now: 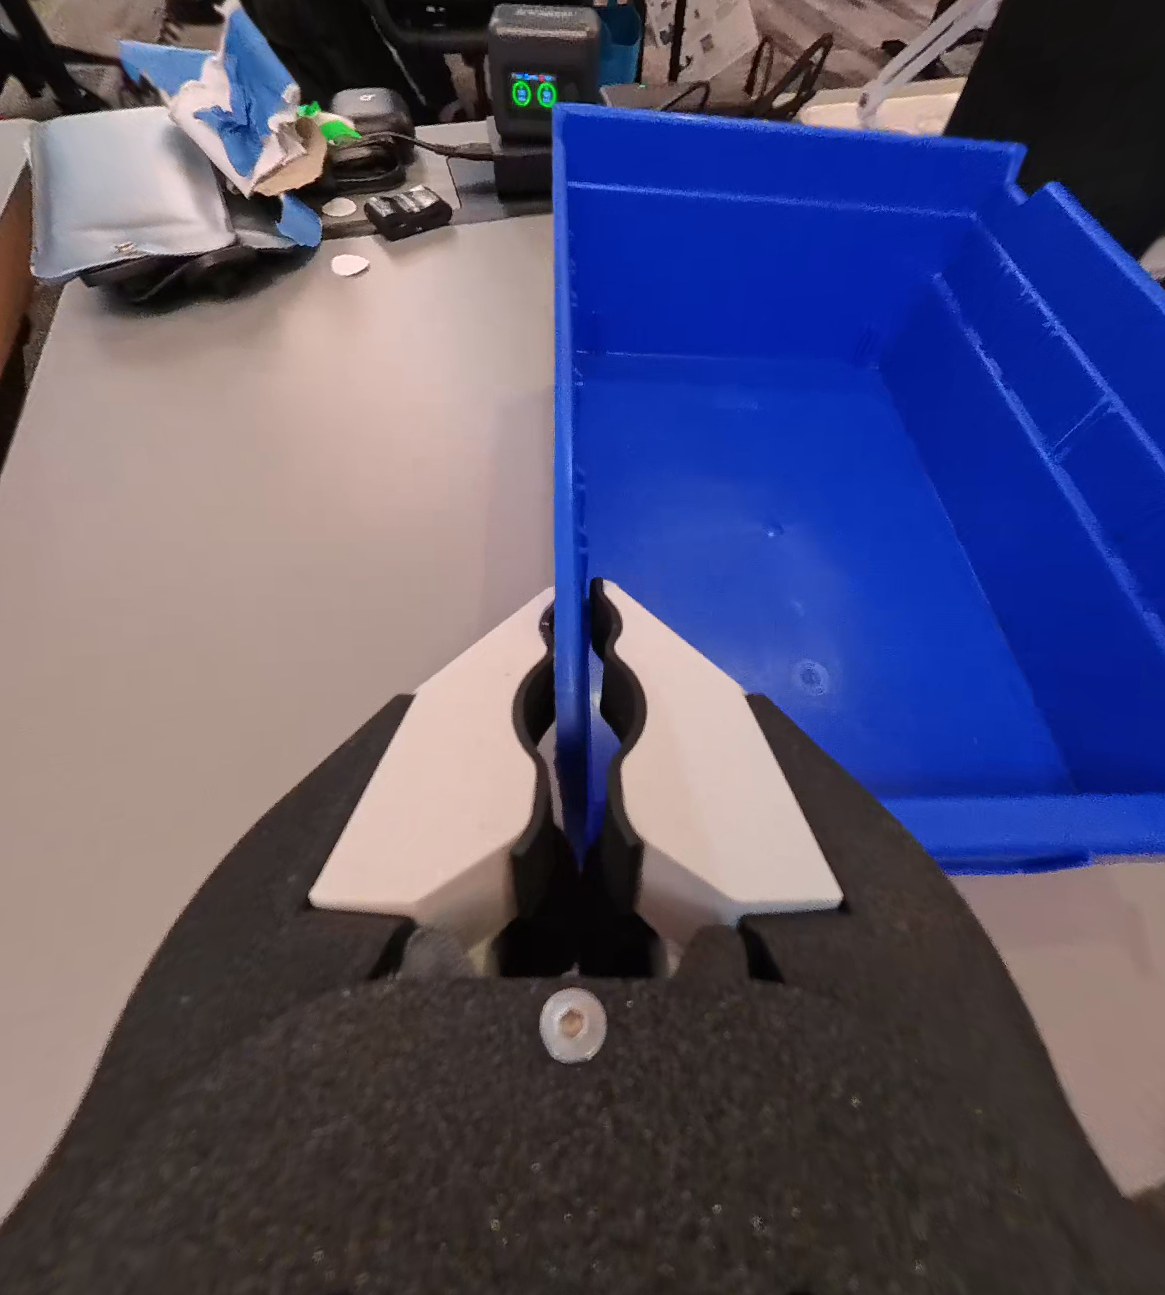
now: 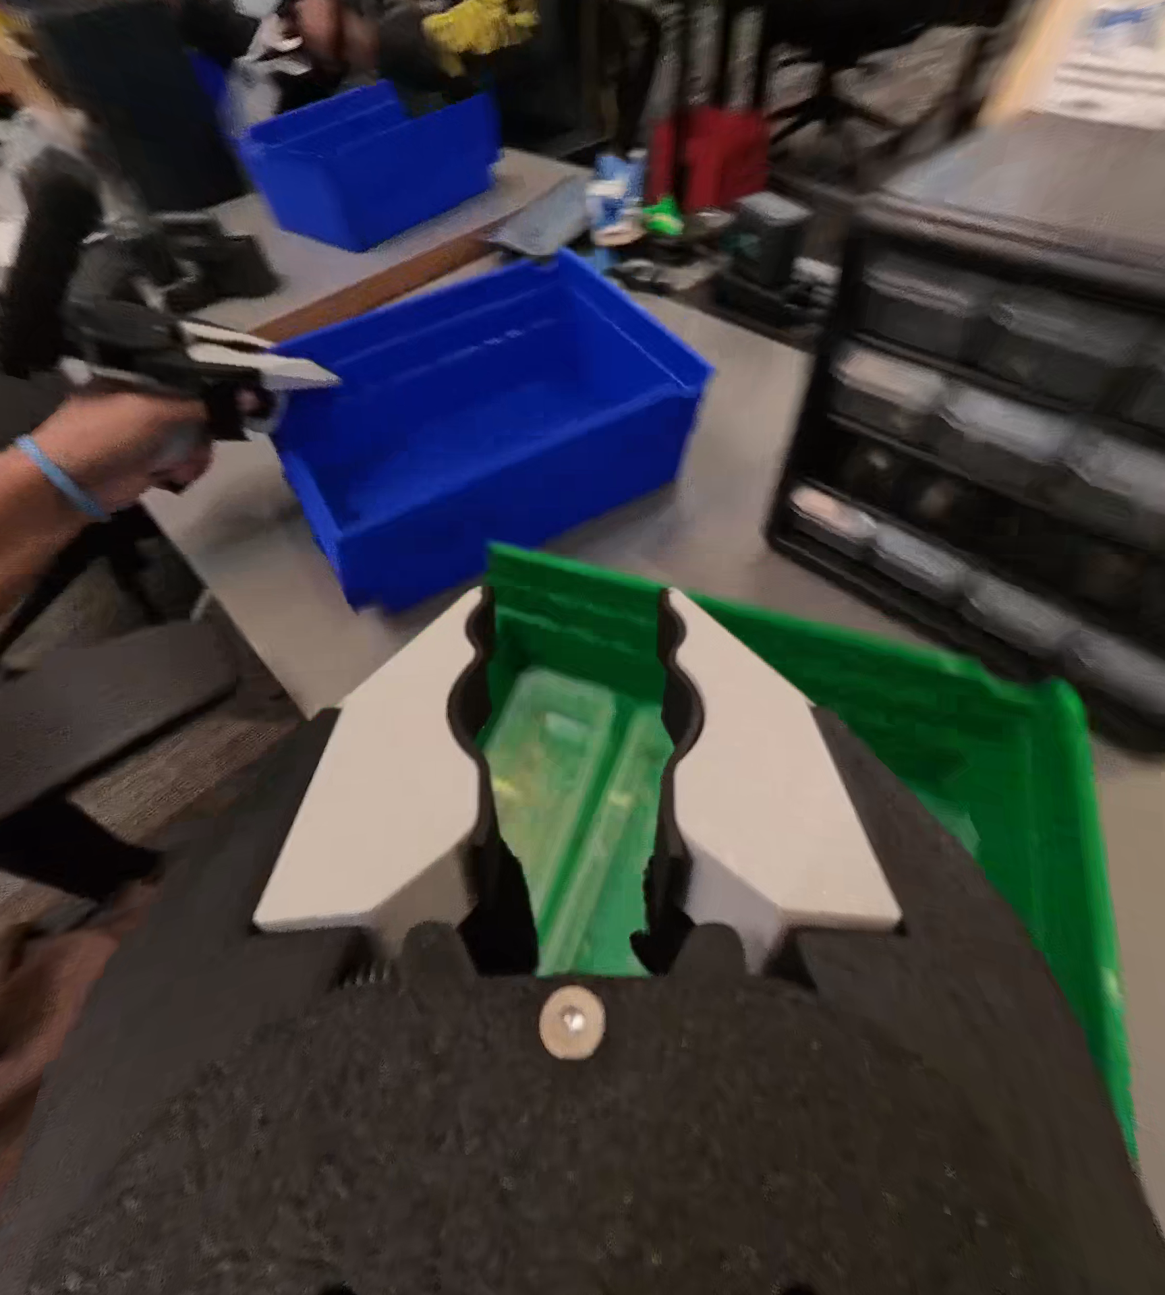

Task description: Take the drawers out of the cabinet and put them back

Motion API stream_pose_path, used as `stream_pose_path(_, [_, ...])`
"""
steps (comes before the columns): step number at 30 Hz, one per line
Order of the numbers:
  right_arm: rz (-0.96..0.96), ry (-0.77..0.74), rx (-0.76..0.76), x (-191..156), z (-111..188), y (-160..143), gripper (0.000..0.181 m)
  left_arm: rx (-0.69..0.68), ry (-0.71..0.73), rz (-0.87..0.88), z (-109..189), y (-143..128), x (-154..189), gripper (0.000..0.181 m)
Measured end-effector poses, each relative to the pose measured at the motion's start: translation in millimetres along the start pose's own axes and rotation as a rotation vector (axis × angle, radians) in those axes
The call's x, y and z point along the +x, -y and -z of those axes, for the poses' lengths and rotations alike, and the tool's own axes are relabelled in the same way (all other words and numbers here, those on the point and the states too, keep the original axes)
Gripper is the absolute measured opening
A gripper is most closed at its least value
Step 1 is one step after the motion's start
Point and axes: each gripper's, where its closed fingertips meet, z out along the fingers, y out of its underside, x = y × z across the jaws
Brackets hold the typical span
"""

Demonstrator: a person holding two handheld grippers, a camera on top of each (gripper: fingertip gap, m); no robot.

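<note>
Left claw point(image 1: 574, 701) clenched on side wall of blue drawer point(image 1: 810, 532) resting on grey table point(image 1: 250, 560). Right claw point(image 2: 574, 757) released, above green drawer point(image 2: 916, 736); black cabinet point(image 2: 1021, 420) right.

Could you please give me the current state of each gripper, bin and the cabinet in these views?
Left gripper: shut on the blue bin's side wall.
Blue bin: empty, out of the cabinet, on the table.
Right gripper: open, above the green bin.
Green bin: out of the cabinet, clear tray inside; blurred.
Second blue bin: on the far table, upright.
Cabinet: on the table, small drawers look closed; blurred.
</note>
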Motion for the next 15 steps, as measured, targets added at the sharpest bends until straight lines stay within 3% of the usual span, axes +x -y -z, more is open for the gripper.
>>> stream_pose_path(3, [0.159,0.092,-0.112,-26,-73,48,0.046,-0.004,-0.024,0.018,14,-15,-1,0.003])
stream_pose_path(7, [0.324,0.144,-0.326,-31,-185,74,0.045,0.018,-0.036,0.061,27,-27,0,0.003])
stream_pose_path(9, [0.315,0.185,-0.473,-26,-235,66,0.038,0.029,-0.035,0.073,31,-29,1,0.003])
stream_pose_path(11, [0.357,0.194,-0.612,-12,-277,53,0.041,0.024,-0.026,0.058,34,-31,3,0.003])
stream_pose_path(15, [0.547,0.222,-0.813,-1,-329,24,0.054,0.025,-0.015,0.053,38,-33,9,0.003])
